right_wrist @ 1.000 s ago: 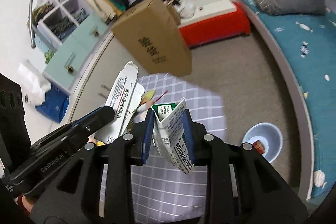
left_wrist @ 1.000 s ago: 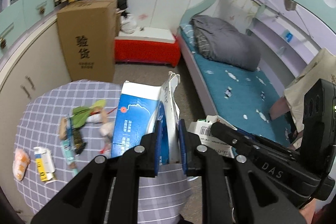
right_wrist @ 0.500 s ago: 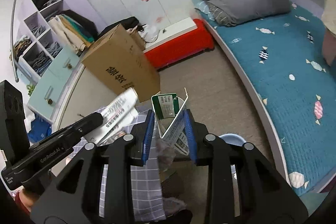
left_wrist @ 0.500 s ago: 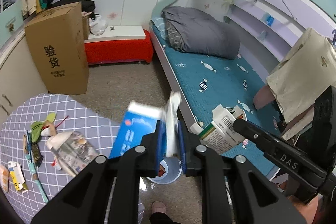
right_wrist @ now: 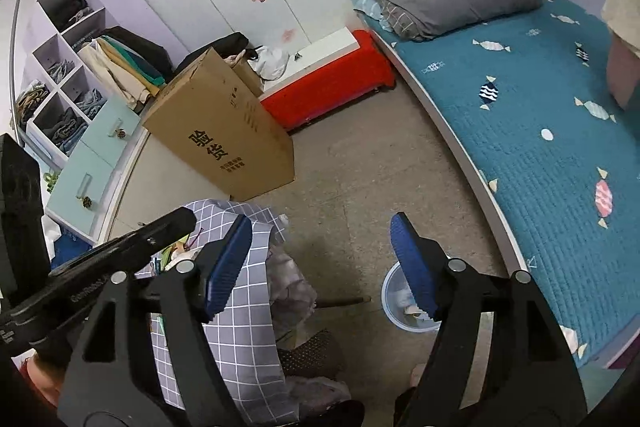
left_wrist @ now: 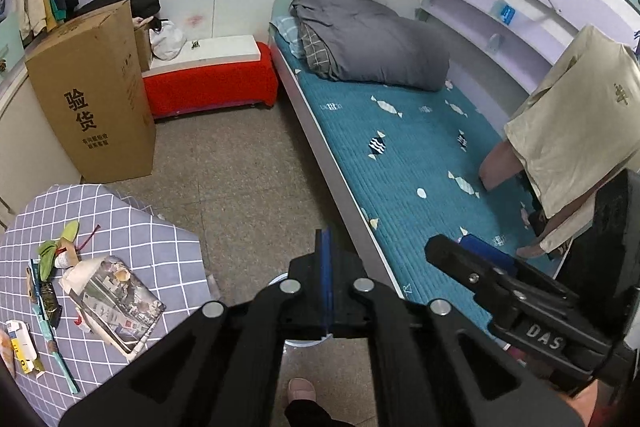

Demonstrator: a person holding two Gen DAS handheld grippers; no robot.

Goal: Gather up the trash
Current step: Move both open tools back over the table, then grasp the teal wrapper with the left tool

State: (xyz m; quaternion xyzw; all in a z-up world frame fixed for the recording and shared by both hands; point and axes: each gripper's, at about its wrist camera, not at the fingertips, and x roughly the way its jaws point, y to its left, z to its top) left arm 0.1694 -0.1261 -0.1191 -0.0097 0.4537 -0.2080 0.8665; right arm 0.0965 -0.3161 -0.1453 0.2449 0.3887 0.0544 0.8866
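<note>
My left gripper [left_wrist: 324, 259] is shut with its blue pads together and nothing between them. It hangs over a pale blue bin [left_wrist: 303, 341], which it mostly hides. My right gripper [right_wrist: 320, 223] is open and its jaws are still opening, with nothing between them. The same bin [right_wrist: 390, 291] stands on the floor behind its right finger, with pale trash inside. Loose trash lies on the checked table [left_wrist: 132, 227]: a printed wrapper [left_wrist: 116, 291], green scraps [left_wrist: 56, 247] and a small yellow-white box [left_wrist: 20, 347]. In the left wrist view the right gripper [left_wrist: 460, 249] appears at the right.
A tall cardboard box [left_wrist: 92, 95] and a red bench [left_wrist: 208, 87] stand at the far wall. The teal bed [right_wrist: 540, 147] runs along the right, close to the bin. A person's shoe [left_wrist: 302, 389] is on the floor below the left gripper. Shelves and drawers [right_wrist: 80, 155] line the left.
Both grippers swung from over the table to above the bin by the bed. The blue carton has left the left gripper and the green-white carton has left the right one, which opened wide.
</note>
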